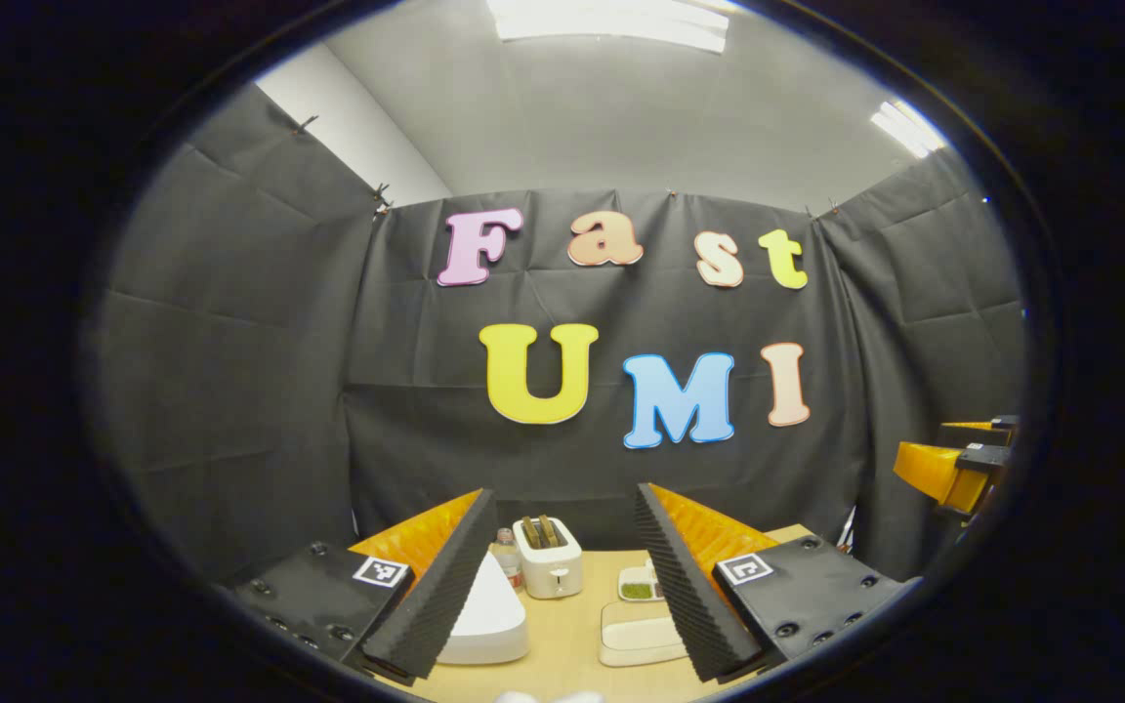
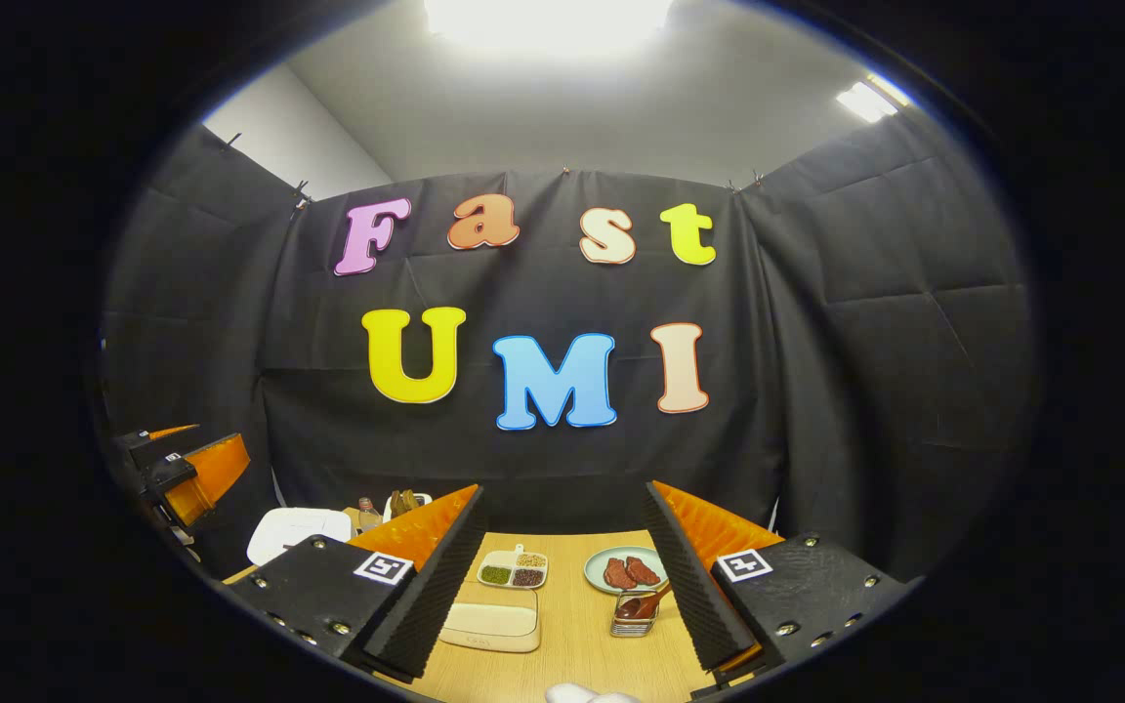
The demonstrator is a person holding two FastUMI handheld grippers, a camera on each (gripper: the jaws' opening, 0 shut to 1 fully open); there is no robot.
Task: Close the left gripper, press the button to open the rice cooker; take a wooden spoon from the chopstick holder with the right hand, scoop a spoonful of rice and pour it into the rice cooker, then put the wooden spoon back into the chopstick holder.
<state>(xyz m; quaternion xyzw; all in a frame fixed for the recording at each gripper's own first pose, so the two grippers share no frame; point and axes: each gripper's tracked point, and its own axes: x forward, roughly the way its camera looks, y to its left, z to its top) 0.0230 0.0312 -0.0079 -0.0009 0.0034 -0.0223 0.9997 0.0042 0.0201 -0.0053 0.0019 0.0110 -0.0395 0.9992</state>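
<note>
Rice cooker (image 1: pixel 486 615) beside left tool's (image 1: pixel 562 596) spread fingers, untouched.

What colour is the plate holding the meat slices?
Pale green, best seen in the right gripper view: the plate sits on the wooden table beside the divided dish.

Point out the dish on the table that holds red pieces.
The round plate; the divided dish beside it holds green, tan and dark fillings instead.

The left gripper (image 1: pixel 562 586) has black mounting plates studded with dark screws, each bearing a square black-and-white marker, and ridged inner pads. The right gripper (image 2: pixel 567 586) has the same build: black screwed plates, square markers, sawtooth-ribbed pads.
</note>
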